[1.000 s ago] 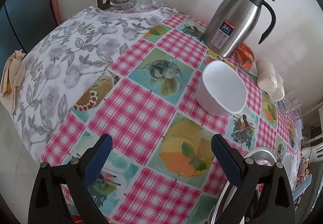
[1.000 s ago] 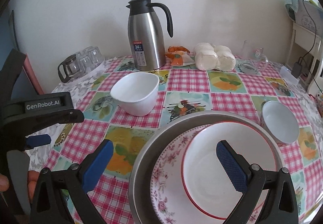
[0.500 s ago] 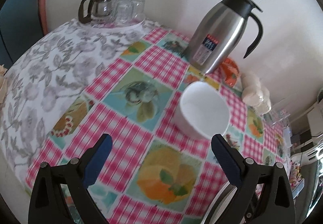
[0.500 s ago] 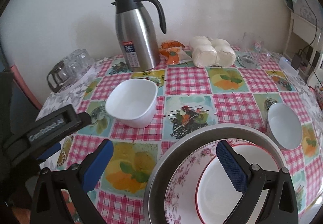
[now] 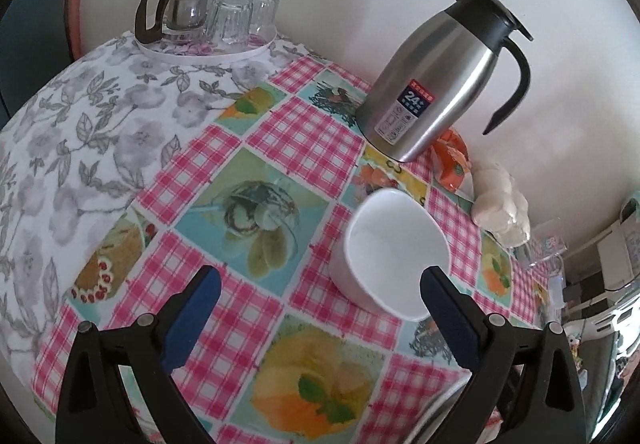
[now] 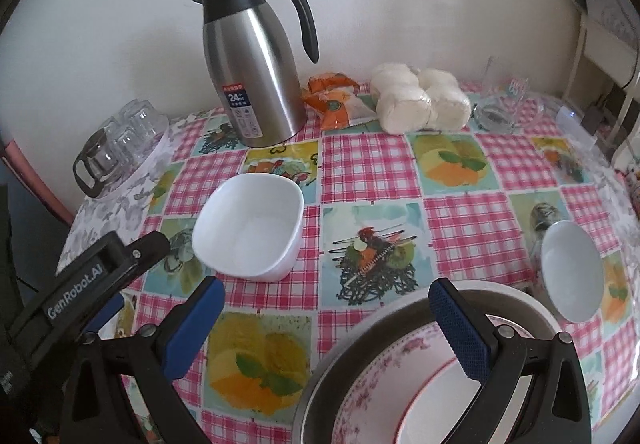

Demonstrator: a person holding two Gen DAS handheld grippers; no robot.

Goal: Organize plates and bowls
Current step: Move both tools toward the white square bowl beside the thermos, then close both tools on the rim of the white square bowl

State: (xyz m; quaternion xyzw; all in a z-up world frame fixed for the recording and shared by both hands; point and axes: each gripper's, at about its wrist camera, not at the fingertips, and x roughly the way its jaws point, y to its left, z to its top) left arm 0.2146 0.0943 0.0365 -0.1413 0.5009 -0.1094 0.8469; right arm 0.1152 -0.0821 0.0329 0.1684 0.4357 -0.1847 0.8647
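A white squarish bowl [image 5: 394, 258] stands on the checked tablecloth; it also shows in the right wrist view [image 6: 250, 226]. My left gripper [image 5: 320, 296] is open and empty, just short of that bowl, whose near rim sits by the right finger. My right gripper [image 6: 326, 310] is open and empty above the edge of a grey metal pan [image 6: 360, 332]. The pan holds a pink floral plate [image 6: 366, 384] with a red-rimmed white plate [image 6: 432, 416] on it. A small round white bowl [image 6: 572, 274] stands at the right.
A steel thermos jug [image 6: 254, 72] stands behind the square bowl. A tray with a glass teapot and tumblers [image 5: 208, 14] sits far left. An orange packet [image 6: 334, 96], wrapped white buns [image 6: 420, 100] and a glass dish [image 6: 496, 112] line the wall.
My left gripper has moved forward toward the square bowl, which now lies close to its right finger. My right gripper has pulled back from over the stacked plates and turned a little left.
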